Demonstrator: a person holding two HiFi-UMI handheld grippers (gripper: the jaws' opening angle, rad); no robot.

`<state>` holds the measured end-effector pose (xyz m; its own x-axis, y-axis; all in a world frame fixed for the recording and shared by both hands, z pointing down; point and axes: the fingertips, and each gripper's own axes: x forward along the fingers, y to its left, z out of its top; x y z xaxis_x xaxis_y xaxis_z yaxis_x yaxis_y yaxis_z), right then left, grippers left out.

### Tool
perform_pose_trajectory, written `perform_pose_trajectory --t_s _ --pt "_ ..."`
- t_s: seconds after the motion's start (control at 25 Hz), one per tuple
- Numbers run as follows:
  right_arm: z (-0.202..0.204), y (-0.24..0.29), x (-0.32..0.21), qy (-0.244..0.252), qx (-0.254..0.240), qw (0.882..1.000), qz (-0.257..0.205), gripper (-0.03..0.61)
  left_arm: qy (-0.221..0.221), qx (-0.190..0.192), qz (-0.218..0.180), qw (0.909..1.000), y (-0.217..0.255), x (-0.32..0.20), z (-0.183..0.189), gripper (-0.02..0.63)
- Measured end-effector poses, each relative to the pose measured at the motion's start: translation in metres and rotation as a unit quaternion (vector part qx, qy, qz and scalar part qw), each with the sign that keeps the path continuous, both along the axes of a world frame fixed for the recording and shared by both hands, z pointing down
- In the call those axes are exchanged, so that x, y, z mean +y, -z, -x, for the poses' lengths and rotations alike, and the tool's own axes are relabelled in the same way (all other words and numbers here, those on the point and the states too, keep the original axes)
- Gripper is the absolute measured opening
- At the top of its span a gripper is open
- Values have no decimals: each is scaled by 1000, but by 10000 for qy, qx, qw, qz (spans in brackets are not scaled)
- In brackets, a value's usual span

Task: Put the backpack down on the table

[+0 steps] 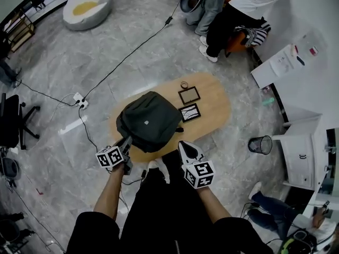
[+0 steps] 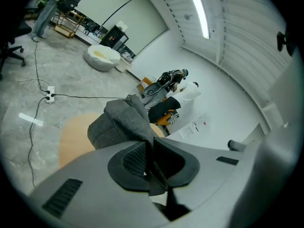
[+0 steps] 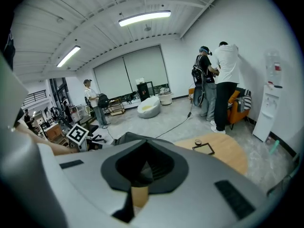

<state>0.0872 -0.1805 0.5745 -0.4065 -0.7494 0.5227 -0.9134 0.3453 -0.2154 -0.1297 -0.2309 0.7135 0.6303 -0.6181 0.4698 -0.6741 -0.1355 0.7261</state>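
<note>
As the left gripper (image 1: 126, 141) clamps its near edge, one dark backpack (image 1: 148, 120) lies flat on the oval table's (image 1: 214, 110) left end, gripped end toward the person, its long axis unclear. The right gripper (image 1: 186, 146) is closed and empty. Two frames (image 1: 189, 95) and one ring (image 1: 184, 85) lie beside it.

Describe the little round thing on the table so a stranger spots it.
Start at the oval wooden table on the grey floor. Beside the dark backpack lie two square frames. The ring sits just past the far frame, the only round item there.
</note>
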Motion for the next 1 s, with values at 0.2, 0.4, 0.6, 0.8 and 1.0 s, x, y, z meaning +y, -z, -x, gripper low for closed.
perform_pose_trajectory --t_s 0.2,0.4,0.6,0.8,1.0 --pt "28 2 12 287 133 9995 73 9 101 -318 277 9991 -36 29 27 40" --pt "46 -9 21 524 284 9980 191 9 112 -475 637 9968 -84 56 39 38" --pt "53 -17 27 574 379 9972 307 9 286 -232 1023 9941 -126 77 44 38" --pt "38 -27 32 509 520 9964 432 9 370 -283 1283 9906 -156 76 41 38" --pt "34 -39 31 450 625 9960 457 9 306 -433 1271 9905 -174 60 35 38"
